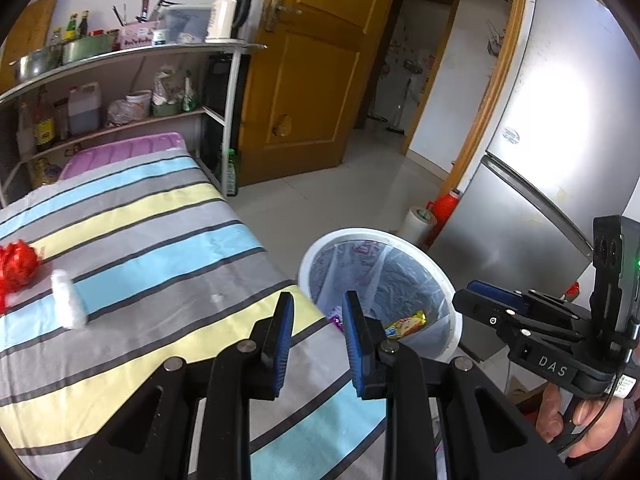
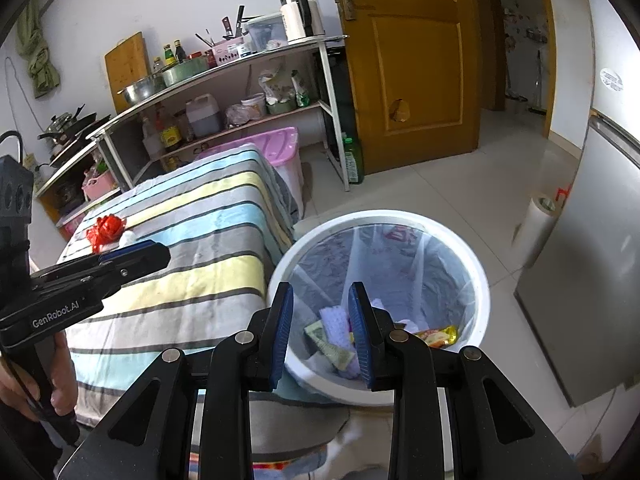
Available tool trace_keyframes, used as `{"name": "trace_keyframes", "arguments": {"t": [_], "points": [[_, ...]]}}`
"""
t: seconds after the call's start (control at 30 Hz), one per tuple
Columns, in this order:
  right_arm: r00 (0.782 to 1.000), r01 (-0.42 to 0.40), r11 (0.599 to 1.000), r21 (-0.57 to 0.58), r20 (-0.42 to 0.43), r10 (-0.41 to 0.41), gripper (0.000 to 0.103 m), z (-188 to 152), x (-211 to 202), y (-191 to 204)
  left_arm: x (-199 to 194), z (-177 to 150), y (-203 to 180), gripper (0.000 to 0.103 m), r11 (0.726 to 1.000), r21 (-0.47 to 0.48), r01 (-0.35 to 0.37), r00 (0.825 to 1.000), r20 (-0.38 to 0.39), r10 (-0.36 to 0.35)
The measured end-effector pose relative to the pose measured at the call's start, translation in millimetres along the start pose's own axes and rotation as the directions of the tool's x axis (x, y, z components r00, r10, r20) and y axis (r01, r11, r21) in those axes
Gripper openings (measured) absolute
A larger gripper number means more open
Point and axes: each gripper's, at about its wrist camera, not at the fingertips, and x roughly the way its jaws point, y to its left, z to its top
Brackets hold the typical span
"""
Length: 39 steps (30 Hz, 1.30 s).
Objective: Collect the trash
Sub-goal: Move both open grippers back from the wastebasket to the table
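I have a silver refrigerator (image 1: 532, 152) on the right edge of the room and, to my left, a table under a striped cloth (image 1: 132, 248) in grey, blue and yellow. Just beside the table's near corner stands the white trash bin (image 2: 482, 292) lined with a clear bag; in it lie a yellow snack wrapper (image 2: 438, 337), a green packet (image 2: 330, 344) and some pale crumpled paper. Still on the cloth, well apart from the bin, are a red crumpled bag (image 1: 18, 270) and, just beside it, a white wad of tissue (image 1: 68, 300). My left gripper (image 1: 318, 340) hangs over the table corner, blue pads parted with nothing between them. My right gripper (image 2: 321, 332) hangs above the bin, its jaws likewise apart and empty.
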Motion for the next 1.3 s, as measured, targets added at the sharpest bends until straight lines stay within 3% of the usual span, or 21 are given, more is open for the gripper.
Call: {"name": "trace_keyframes", "arguments": {"t": [0.2, 0.77, 1.1, 1.23, 1.3], "points": [[0.999, -0.044, 0.999, -0.023, -0.004, 0.044, 0.03, -1, -1, 24, -22, -9, 19, 0.037, 0.998, -0.041, -0.05, 0.998, 0.034, 0.051], [0.982, -0.182, 0.977, -0.112, -0.08, 0.173, 0.03, -7, 28, 105, -70, -49, 104, 0.038, 0.965, -0.19, -0.183, 0.98, 0.049, 0.195], [0.962, -0.26, 0.941, -0.215, -0.144, 0.232, 0.03, 0, 62, 171, -96, -52, 164, 0.038, 0.94, -0.229, -0.253, 0.963, 0.037, 0.268], [0.95, -0.3, 0.924, -0.236, -0.162, 0.267, 0.031, 8, 79, 196, -103, -46, 191, 0.058, 0.931, -0.253, -0.264, 0.958, 0.039, 0.282], [0.946, -0.312, 0.918, -0.246, -0.169, 0.276, 0.037, 9, 87, 207, -104, -43, 202, 0.061, 0.928, -0.252, -0.275, 0.955, 0.038, 0.293]]}}
